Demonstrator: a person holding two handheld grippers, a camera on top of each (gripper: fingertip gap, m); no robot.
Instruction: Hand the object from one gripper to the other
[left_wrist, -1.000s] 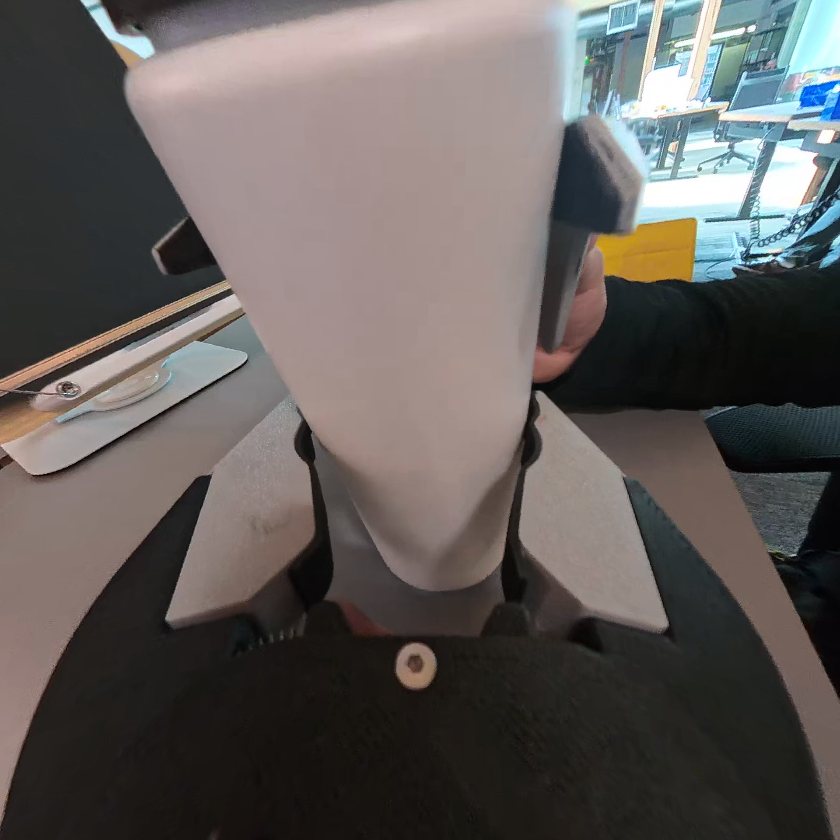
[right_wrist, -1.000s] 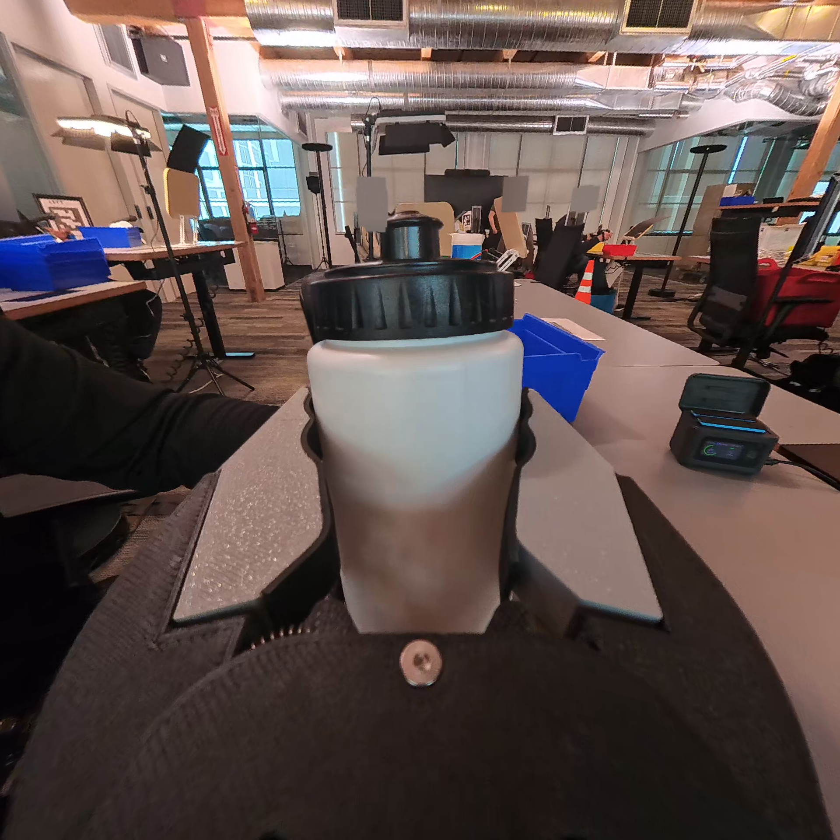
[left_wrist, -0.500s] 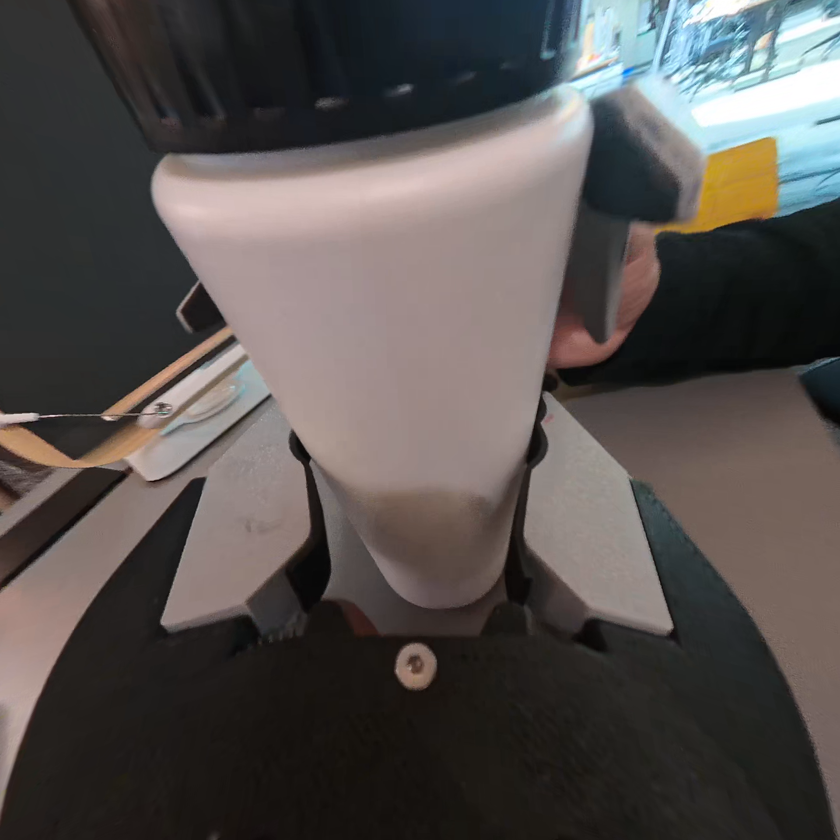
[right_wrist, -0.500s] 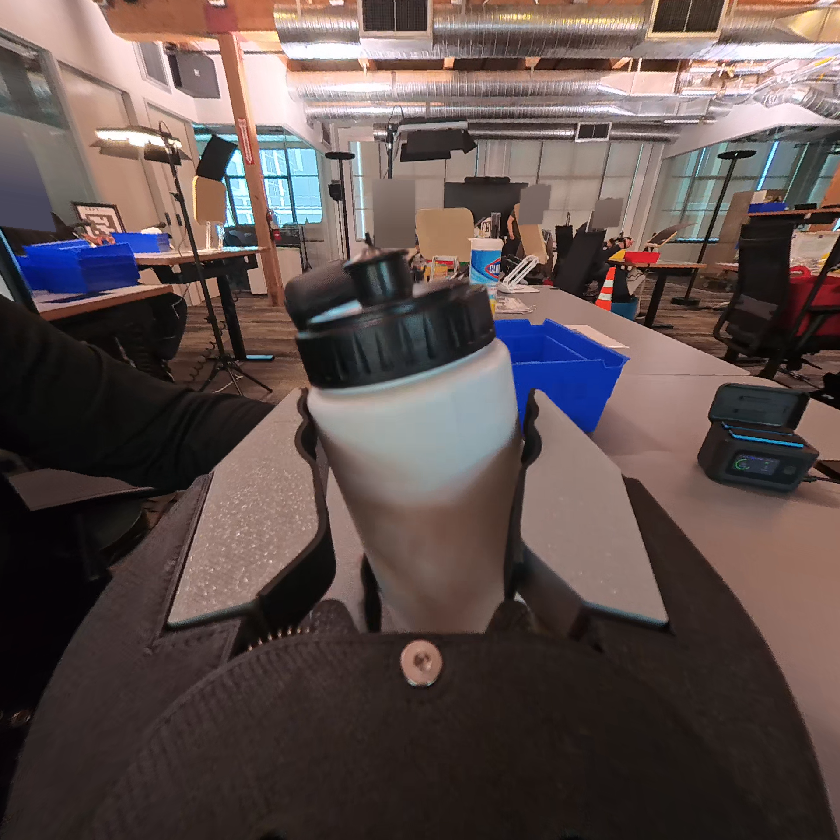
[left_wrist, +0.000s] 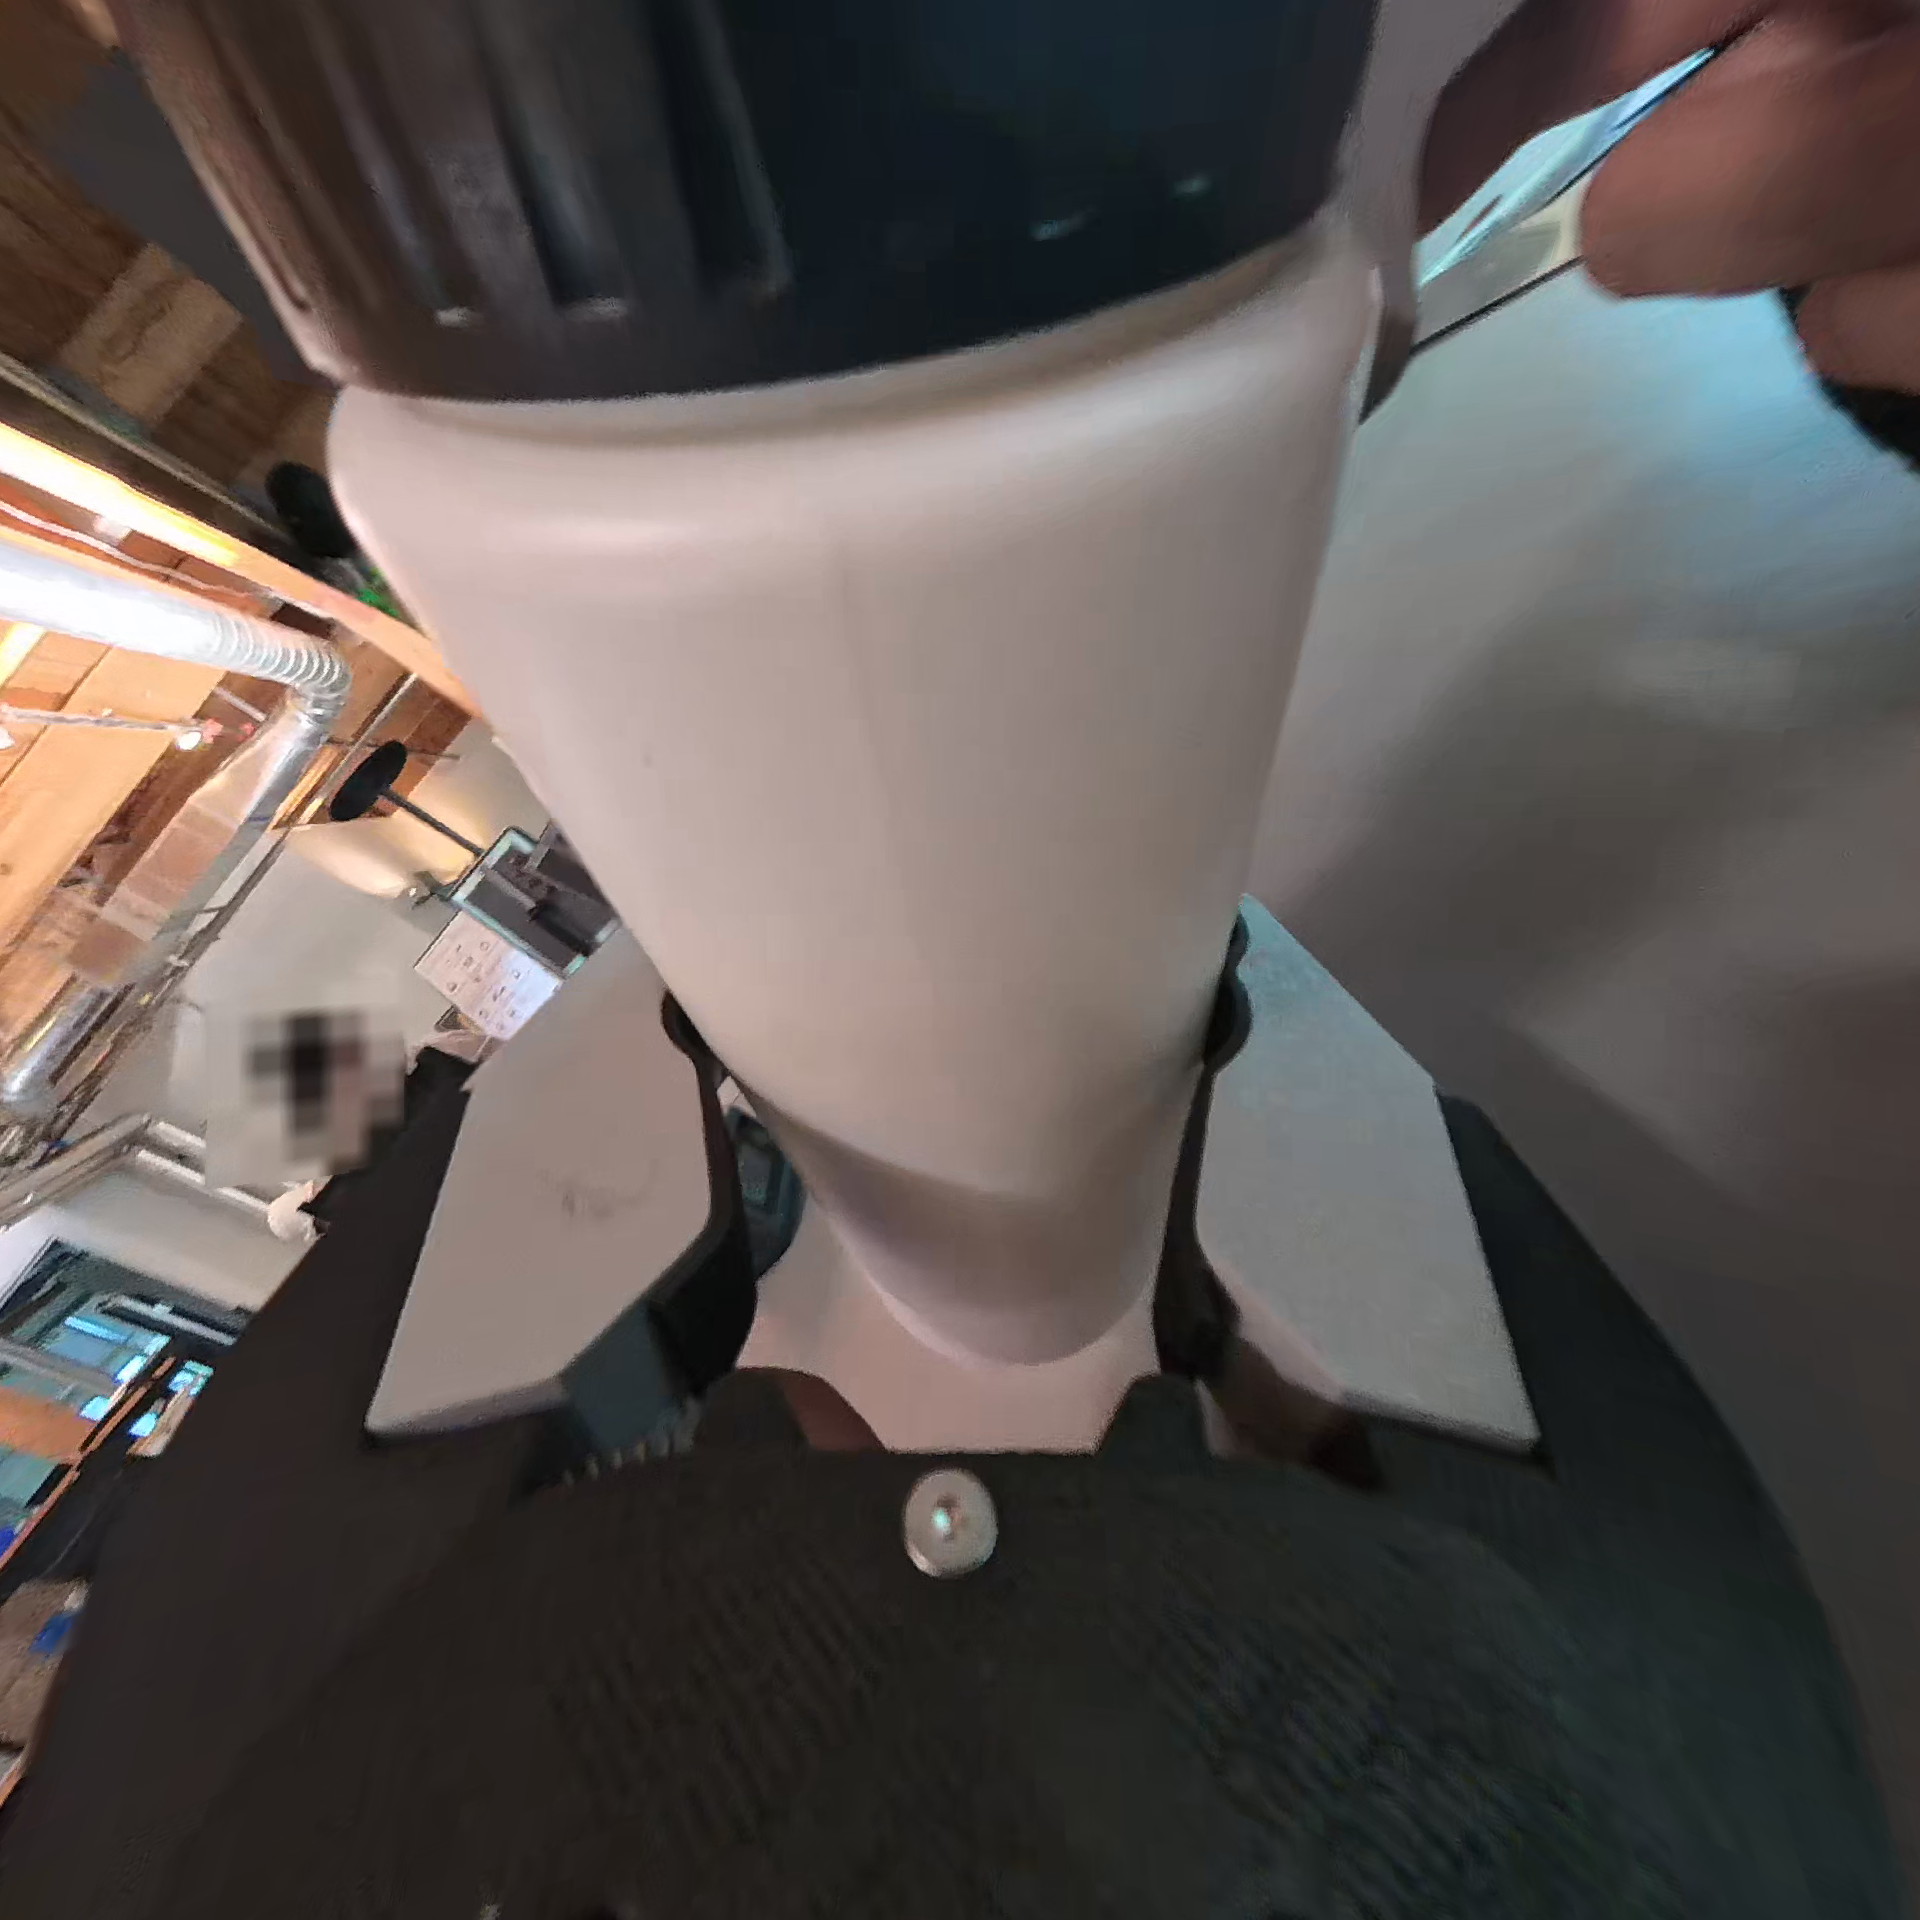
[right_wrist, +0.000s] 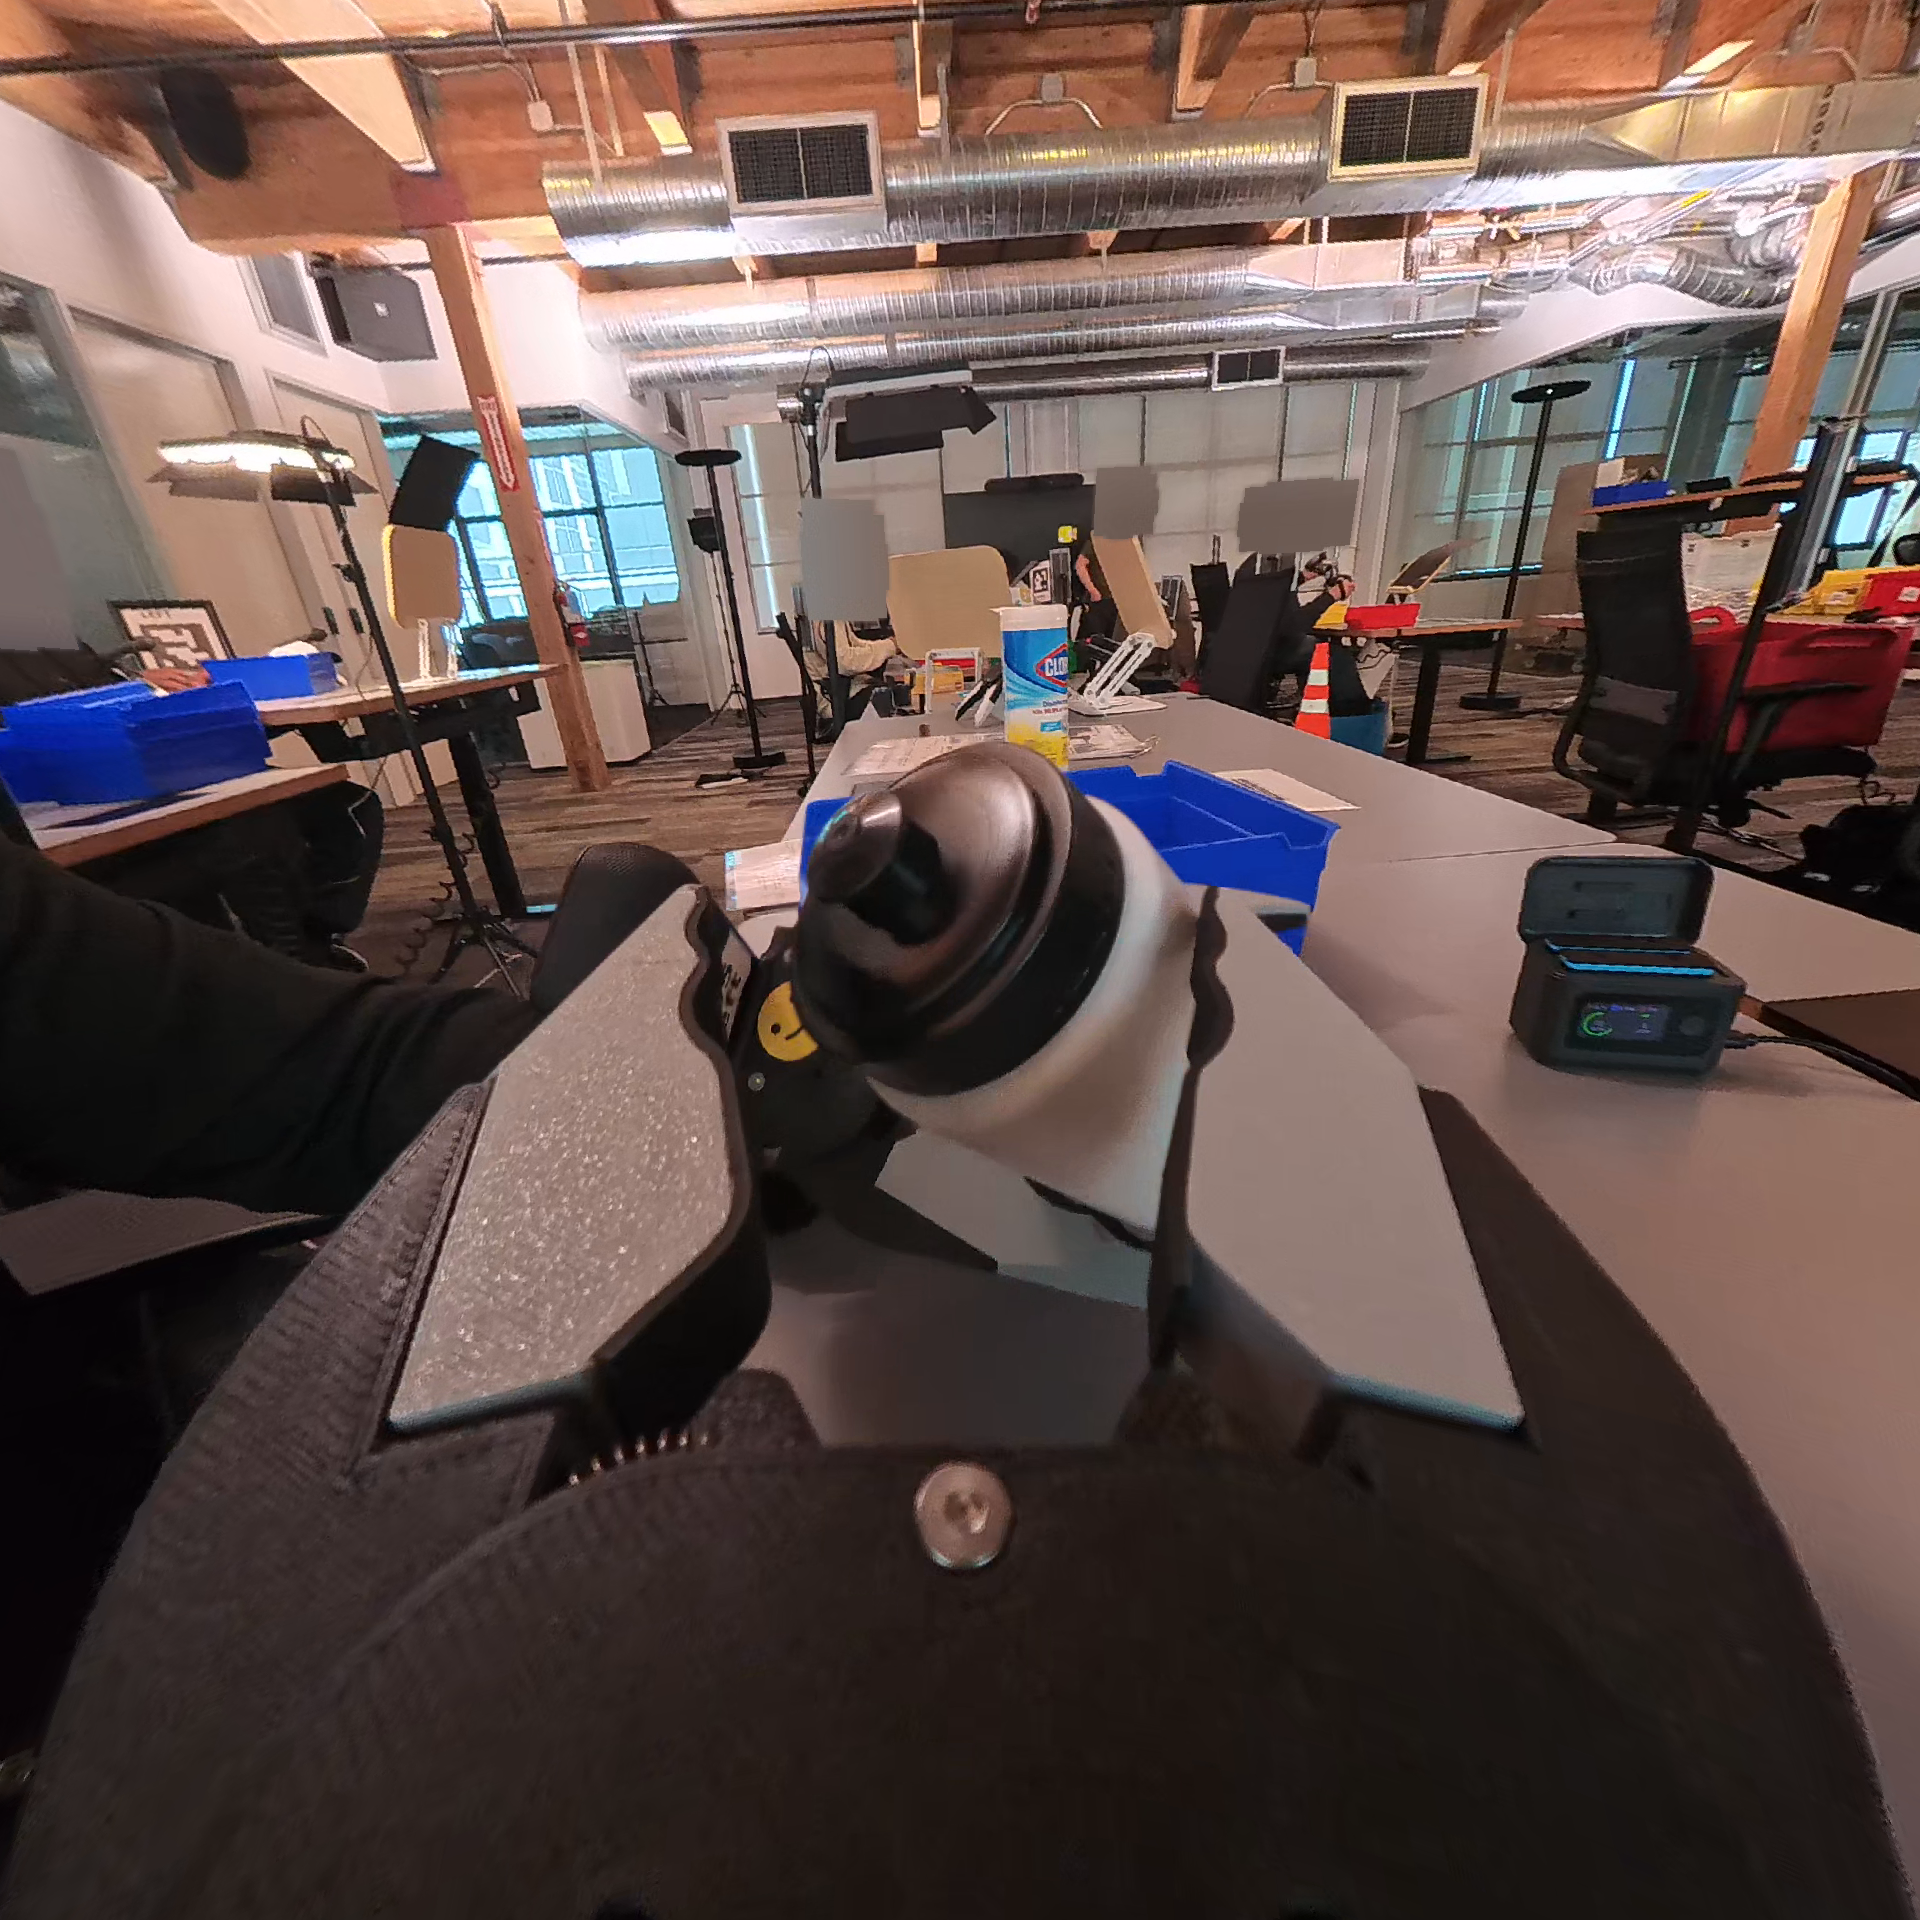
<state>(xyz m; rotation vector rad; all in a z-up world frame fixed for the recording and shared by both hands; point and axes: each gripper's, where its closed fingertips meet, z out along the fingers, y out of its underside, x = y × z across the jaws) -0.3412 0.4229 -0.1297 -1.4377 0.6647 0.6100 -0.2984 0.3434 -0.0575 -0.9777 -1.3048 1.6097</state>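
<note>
The object is a white bottle (left_wrist: 914, 790) with a black ribbed screw cap. My left gripper (left_wrist: 945, 997) is shut on its lower body, and the bottle fills that view, cap upward. In the right wrist view the bottle (right_wrist: 1081, 1060) tilts with its cap toward the camera and to the left. It lies between the spread fingers of my right gripper (right_wrist: 961, 935), which is open. The white body is close against the right finger (right_wrist: 1299, 1143), and a gap shows at the left finger (right_wrist: 592, 1143). The left gripper's grey fingers (right_wrist: 966, 1205) hold the bottle from beyond.
A grey table (right_wrist: 1662, 1195) runs ahead on the right, with a blue bin (right_wrist: 1226, 842), a dark open case with a lit screen (right_wrist: 1621, 987) and a wipes canister (right_wrist: 1034, 681). A black sleeve (right_wrist: 208, 1039) is at left. A hand (left_wrist: 1745, 187) is at top right.
My right gripper has opened and let go of the bottle. My left gripper has kept its hold and tipped the bottle over, so the cap now points back toward the right camera.
</note>
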